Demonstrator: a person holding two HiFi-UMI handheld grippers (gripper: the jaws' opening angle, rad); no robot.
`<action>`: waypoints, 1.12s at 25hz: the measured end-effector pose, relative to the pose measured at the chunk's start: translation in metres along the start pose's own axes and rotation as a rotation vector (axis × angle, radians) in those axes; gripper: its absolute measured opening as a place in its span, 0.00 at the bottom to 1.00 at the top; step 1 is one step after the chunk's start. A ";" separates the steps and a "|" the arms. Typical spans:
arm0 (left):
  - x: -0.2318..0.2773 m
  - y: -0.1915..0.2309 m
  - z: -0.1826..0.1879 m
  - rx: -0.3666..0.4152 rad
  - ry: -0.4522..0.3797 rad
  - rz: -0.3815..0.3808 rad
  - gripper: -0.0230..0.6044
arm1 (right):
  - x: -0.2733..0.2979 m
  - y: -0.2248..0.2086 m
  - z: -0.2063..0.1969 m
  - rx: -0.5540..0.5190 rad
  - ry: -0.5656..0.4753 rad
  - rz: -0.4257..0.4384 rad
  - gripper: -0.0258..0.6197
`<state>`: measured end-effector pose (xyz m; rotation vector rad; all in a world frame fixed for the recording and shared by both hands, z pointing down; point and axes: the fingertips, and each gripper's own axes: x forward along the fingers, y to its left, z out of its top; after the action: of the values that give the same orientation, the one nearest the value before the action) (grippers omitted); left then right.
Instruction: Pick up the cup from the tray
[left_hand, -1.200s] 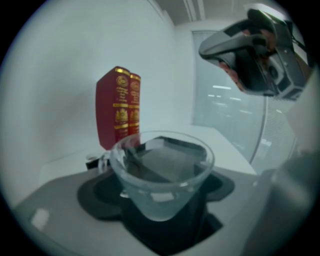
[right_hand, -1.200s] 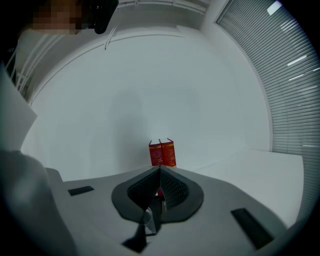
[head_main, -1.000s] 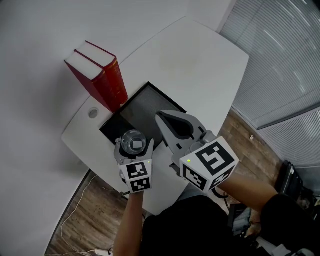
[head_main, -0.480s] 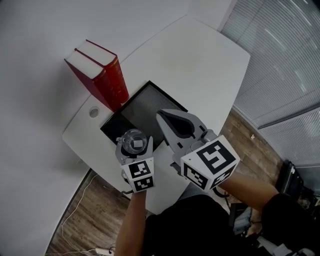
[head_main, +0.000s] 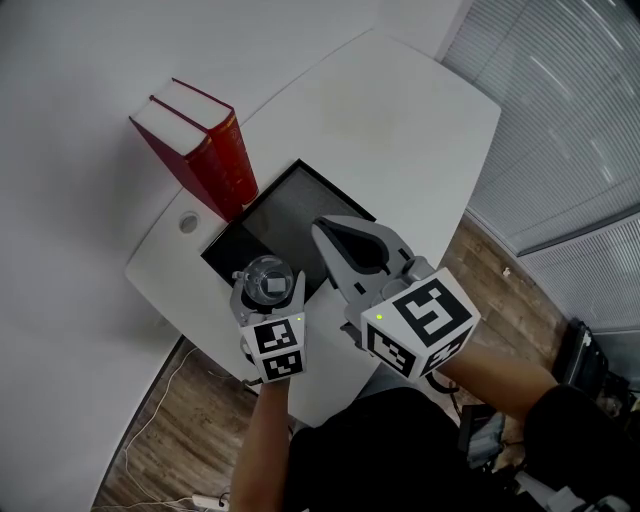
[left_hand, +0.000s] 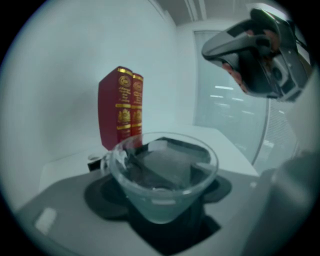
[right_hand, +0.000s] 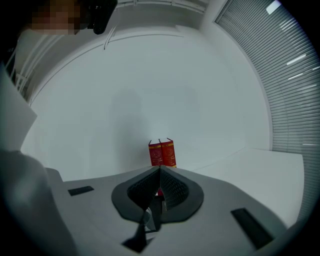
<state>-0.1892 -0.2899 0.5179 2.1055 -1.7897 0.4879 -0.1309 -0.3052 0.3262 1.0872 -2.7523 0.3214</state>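
A clear glass cup (head_main: 265, 282) with a handle stands over the near left corner of the black tray (head_main: 290, 200). My left gripper (head_main: 267, 288) has a jaw on each side of it, and the pads press on the glass (left_hand: 162, 175). I cannot tell whether the cup rests on the tray or hangs just above it. My right gripper (head_main: 322, 233) hovers over the tray's near right part, jaws shut with nothing between them (right_hand: 160, 172). It also shows high at the right in the left gripper view (left_hand: 255, 50).
Two red books (head_main: 200, 150) stand upright left of the tray, seen too in both gripper views (left_hand: 122, 107) (right_hand: 161, 152). The white table (head_main: 400, 120) stretches far and right. A round cable hole (head_main: 188, 224) lies near its left edge. Window blinds (head_main: 560, 110) fill the right.
The left jaws have drawn in a little onto the cup. The left gripper has shifted only slightly; the right gripper has stayed put.
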 end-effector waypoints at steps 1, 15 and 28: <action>0.000 0.000 0.000 -0.004 -0.002 -0.001 0.65 | 0.000 0.000 0.000 -0.001 0.000 -0.001 0.06; -0.010 0.012 0.006 -0.024 -0.064 0.035 0.65 | -0.002 -0.004 0.001 0.001 -0.007 -0.006 0.06; -0.023 0.019 0.040 -0.006 -0.156 0.045 0.65 | 0.000 -0.005 0.003 0.003 -0.013 0.000 0.06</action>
<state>-0.2094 -0.2910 0.4721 2.1562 -1.9244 0.3363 -0.1274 -0.3093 0.3239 1.0936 -2.7643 0.3195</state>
